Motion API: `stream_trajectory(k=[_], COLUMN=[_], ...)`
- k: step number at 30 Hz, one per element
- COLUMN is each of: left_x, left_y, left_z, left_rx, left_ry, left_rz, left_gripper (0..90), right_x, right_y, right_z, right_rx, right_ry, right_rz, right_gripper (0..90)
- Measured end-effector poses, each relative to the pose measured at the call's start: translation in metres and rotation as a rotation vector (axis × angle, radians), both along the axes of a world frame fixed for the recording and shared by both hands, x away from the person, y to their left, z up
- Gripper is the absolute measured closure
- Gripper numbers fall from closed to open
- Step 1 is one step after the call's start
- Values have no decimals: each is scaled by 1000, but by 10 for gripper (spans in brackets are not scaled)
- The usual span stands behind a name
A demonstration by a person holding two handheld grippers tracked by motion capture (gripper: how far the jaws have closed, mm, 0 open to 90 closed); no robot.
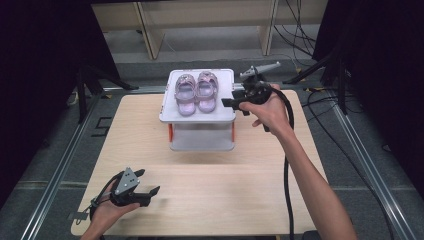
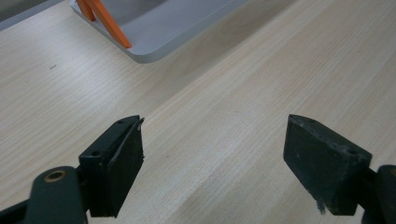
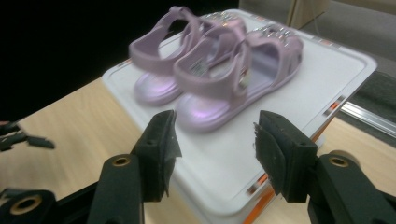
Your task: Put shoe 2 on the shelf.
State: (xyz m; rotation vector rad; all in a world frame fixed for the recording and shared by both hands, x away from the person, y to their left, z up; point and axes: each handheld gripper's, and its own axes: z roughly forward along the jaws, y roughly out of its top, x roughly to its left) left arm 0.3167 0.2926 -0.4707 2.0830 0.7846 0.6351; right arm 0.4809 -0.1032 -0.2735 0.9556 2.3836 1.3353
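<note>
The two-tier white stand (image 1: 197, 116) hides most of its own lower shelf: from above, the top tray covers it, and just a pale front strip and two orange posts show beneath. In the left gripper view the stand is cut off by the frame edge, with one corner of its base and an orange post in sight. The right gripper view is blurred, so the trim on the toes of the lilac sandals (image 1: 196, 92) reads as a glittery smear and I cannot tell what it is.

The sandals sit side by side on the top tray of the stand, at the far middle of the worktop (image 1: 150, 150), heels toward the person's side.

The right gripper (image 1: 229, 103) is held level just beside the right edge of the top tray, pointing left at the sandals, the hand wrapped round its body, the forearm stretched diagonally across the worktop and the cable trailing back along it. Its fingers (image 3: 161, 144) are spread apart with nothing between them; the nearer sandal lies just beyond their tips, untouched.

The left gripper (image 1: 147, 192) rests low at the near left corner of the worktop, well apart from the stand, pointing right. Its fingers (image 2: 119, 161) stand wide apart over bare wood.
</note>
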Motion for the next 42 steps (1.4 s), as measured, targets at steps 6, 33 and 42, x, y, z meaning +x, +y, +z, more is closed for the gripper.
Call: stream_trajectory(k=[6, 33, 42], left_x=[0, 2, 0], left_y=[0, 1, 1], left_z=[-1, -3, -4], left_rx=[-9, 7, 14], left_ry=[3, 9, 11], left_rz=[9, 22, 11], left_gripper=[195, 195, 195], right_x=[-30, -93, -100], right_y=[-7, -21, -27], right_z=[-14, -120, -142], right_rx=[7, 29, 9], right_ry=[-35, -42, 2], right_rz=[41, 64, 45], right_gripper=[471, 397, 374])
